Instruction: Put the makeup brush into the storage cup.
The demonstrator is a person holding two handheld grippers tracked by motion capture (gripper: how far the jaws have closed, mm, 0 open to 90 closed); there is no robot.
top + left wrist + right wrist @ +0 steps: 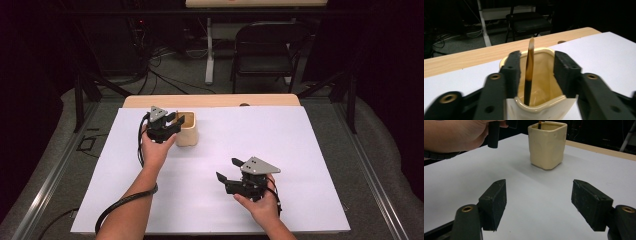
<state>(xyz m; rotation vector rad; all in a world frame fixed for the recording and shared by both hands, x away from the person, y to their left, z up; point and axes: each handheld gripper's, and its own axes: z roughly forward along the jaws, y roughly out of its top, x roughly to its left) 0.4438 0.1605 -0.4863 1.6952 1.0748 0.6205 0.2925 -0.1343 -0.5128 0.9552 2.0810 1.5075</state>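
Light falls from above onto the white surface (280, 150), which glows evenly while the room behind sinks into near black. The cup (547, 143) throws a soft shadow. In the left gripper view the near tongs (536, 72) are blurred and grainy.

Room was dark. Black folding chair (265, 47) stood behind wooden table (210, 100); cables (165, 75) lay across grey floor (190, 70), w/ white table leg (209, 50) nearby.
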